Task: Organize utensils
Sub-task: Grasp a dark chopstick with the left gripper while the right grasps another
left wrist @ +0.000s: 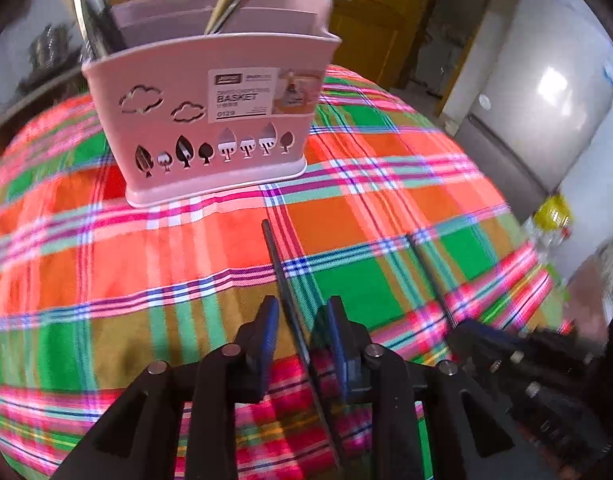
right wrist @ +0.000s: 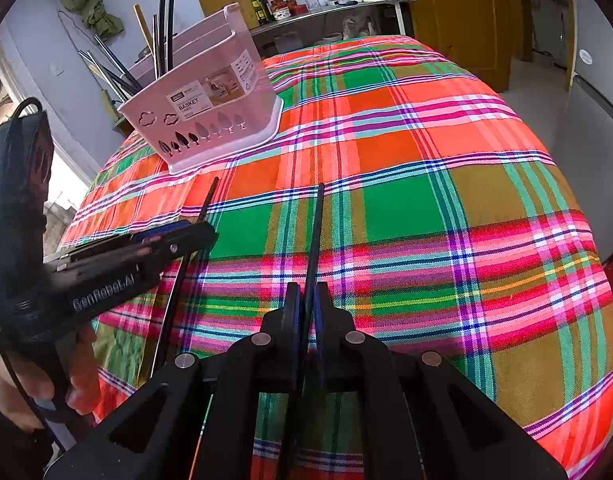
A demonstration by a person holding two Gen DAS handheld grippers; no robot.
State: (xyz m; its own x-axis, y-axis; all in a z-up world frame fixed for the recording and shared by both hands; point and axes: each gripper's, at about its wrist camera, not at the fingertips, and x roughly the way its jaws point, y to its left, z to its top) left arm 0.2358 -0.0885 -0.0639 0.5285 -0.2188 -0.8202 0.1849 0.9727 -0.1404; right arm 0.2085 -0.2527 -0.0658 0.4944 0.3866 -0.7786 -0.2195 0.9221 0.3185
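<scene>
Two dark chopsticks, one per tongs. Left chopstick [left wrist: 280, 264] lies between the blue pads of the left tongs [left wrist: 302, 320]; a gap shows on one side, so these tongs are not clamped on it. It slants up toward the basket. Right chopstick [right wrist: 315, 236] is pinched between the closed pads of the right tongs [right wrist: 306, 300], its tip pointing away over the cloth.

Pink basket [left wrist: 210, 120] stands upright on the counter beyond both tips, well apart from them. Label reads "BASKET" and "0129"; cloud and tree cut-outs in its front wall. Chopsticks and metal utensils [right wrist: 162, 20] stand in its compartments.

Left tongs body reads "GenRobot.AI" in the right wrist view. Plaid tablecloth [right wrist: 426, 200] covers the counter.
</scene>
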